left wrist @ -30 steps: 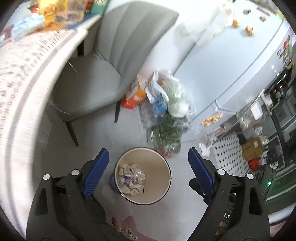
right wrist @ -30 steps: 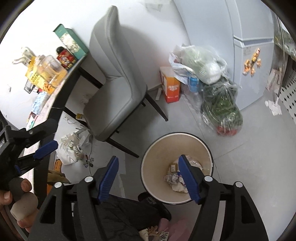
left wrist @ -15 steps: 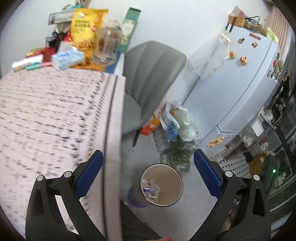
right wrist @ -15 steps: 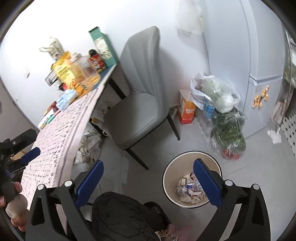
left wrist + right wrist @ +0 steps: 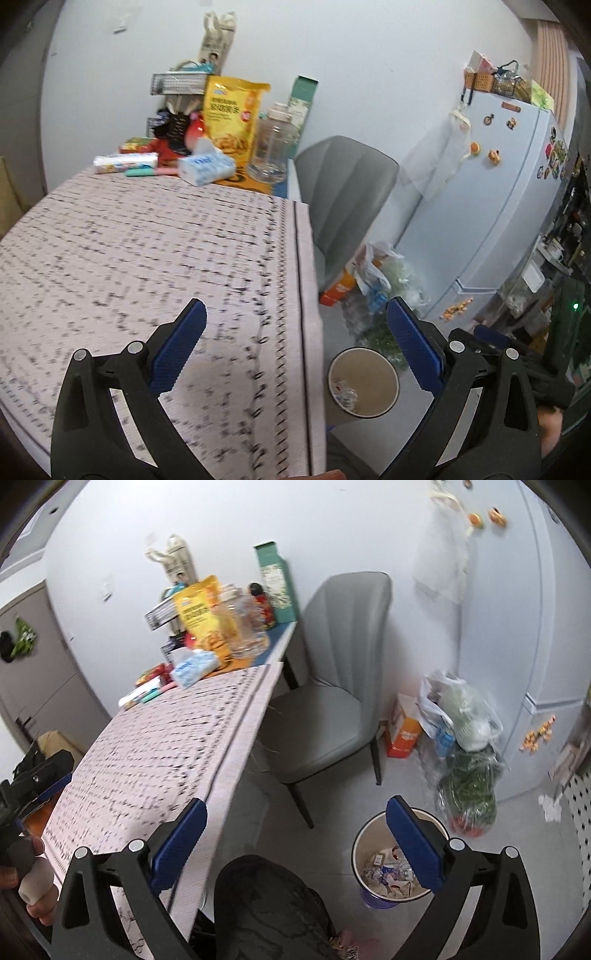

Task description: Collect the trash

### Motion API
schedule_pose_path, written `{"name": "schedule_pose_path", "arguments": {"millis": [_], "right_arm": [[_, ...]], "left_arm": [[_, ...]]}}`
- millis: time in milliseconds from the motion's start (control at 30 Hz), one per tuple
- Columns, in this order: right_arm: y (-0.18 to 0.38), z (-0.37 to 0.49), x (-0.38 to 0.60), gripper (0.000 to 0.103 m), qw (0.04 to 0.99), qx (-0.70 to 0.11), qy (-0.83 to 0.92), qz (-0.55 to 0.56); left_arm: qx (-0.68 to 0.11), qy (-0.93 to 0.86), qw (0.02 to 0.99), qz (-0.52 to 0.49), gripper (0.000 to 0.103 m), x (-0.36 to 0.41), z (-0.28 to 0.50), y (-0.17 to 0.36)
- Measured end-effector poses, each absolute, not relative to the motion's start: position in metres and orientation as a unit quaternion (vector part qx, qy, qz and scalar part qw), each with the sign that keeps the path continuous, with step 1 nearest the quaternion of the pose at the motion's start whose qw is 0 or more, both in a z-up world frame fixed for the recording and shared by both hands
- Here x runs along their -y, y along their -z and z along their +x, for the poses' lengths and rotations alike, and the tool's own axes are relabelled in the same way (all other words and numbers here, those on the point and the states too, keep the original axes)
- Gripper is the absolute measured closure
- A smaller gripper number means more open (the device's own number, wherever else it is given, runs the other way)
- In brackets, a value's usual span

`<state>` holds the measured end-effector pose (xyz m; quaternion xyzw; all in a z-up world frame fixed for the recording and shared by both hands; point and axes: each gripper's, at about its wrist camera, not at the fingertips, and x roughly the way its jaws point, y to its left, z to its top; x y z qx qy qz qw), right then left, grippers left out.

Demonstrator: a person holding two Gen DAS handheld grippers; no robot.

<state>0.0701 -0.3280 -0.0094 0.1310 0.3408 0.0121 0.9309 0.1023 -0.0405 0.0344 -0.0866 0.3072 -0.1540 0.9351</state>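
Observation:
A beige trash bin (image 5: pixel 373 369) stands on the floor beside the table, with crumpled paper and wrappers (image 5: pixel 343 391) in its bottom. In the right wrist view the bin (image 5: pixel 371 834) sits low, partly behind the right finger, and its trash (image 5: pixel 384 873) shows. My left gripper (image 5: pixel 295 306) hangs open above the edge of the pink patterned tablecloth (image 5: pixel 147 258), holding nothing. My right gripper (image 5: pixel 295 805) is open too, empty, above the floor between the table (image 5: pixel 159 757) and the bin.
The table's far end holds a yellow snack bag (image 5: pixel 231 110), a tissue pack (image 5: pixel 207 168) and a glass jar (image 5: pixel 271 151). A grey chair (image 5: pixel 325 709), an orange box (image 5: pixel 404 731), plastic bags (image 5: pixel 465 738) and a pale fridge (image 5: pixel 498 184) surround the bin. A dark-clothed knee (image 5: pixel 266 904) lies below.
Both grippers rose away from the bin and tilted up, so the table top and wall came into view. The right gripper's jaws spread wider. The bin now looks smaller and lower.

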Motion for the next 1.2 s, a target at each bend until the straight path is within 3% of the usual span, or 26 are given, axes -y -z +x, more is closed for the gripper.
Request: {"name": "schedule_pose_path", "arguments": {"millis": [500, 1200], "right_arm": [[-0.009, 0.033, 0.273, 0.008, 0.939, -0.32, -0.065, 0.106], [-0.007, 0.032, 0.273, 0.008, 0.945, -0.306, -0.053, 0.104]], "left_arm": [[-0.289, 0.099, 0.95, -0.068, 0.006, -0.005, 0.038, -0.039], [-0.285, 0.095, 0.952, -0.062, 0.006, 0.002, 0.035, -0.038]]}}
